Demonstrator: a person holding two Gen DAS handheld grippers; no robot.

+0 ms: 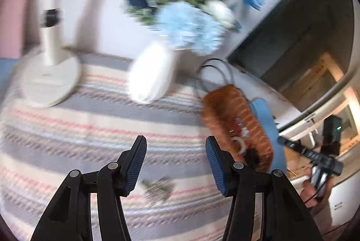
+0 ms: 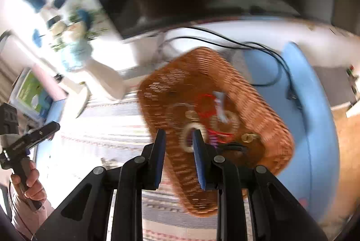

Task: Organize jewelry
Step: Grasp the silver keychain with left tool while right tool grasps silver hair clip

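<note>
both views are blurred by motion. the left gripper (image 1: 176,164) is held wide open above a striped cloth (image 1: 67,128), with nothing between its blue pads (image 1: 135,164); a small greyish item (image 1: 158,189), too smeared to be identified, is seen on the cloth between and just below the pads. a wicker basket (image 1: 227,105) is set to the right on the cloth, beside a blue mat (image 1: 264,114). the right gripper (image 2: 177,142) is held partly open over the near rim of the basket (image 2: 258,105), and nothing is seen clamped by it. inside the basket the jewelry is gathered: a pale ring (image 2: 186,137) seen between the fingertips, red loops (image 2: 207,103), a white piece (image 2: 219,105) and a gold piece (image 2: 247,137). a white vase (image 1: 150,74) with flowers (image 1: 191,24) and a lamp base (image 1: 49,81) are seen behind, on the cloth.
</note>
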